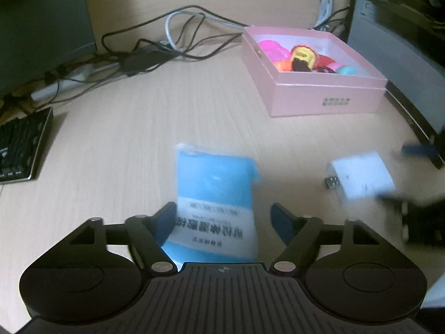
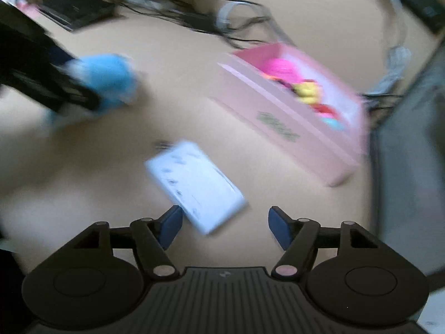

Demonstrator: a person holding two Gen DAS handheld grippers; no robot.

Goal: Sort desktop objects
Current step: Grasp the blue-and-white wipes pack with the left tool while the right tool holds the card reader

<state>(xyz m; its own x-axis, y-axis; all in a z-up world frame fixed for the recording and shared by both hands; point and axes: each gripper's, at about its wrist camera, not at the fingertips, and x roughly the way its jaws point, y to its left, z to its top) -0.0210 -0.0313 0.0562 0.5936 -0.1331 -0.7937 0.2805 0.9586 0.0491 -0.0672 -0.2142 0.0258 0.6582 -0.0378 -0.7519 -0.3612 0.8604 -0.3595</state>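
Note:
A blue and white packet (image 1: 214, 194) with printed text lies between the fingers of my left gripper (image 1: 222, 211). Its left pad sits at the packet's edge and the right pad stands clear, so the jaws are open. My right gripper (image 2: 224, 213) is open around the near end of a white USB adapter (image 2: 194, 186); the adapter (image 1: 361, 175) also shows in the left wrist view, framed by dark fingers. A pink box (image 1: 319, 97) holds several colourful toys (image 1: 301, 55). From the right wrist, the pink box (image 2: 278, 128) and blue packet (image 2: 105, 80) are blurred.
A black keyboard (image 1: 19, 147) lies at the left desk edge. Tangled cables (image 1: 167, 41) and a power strip run along the back. A dark monitor (image 1: 41, 22) stands back left, a grey computer case (image 1: 403, 55) to the right of the pink box.

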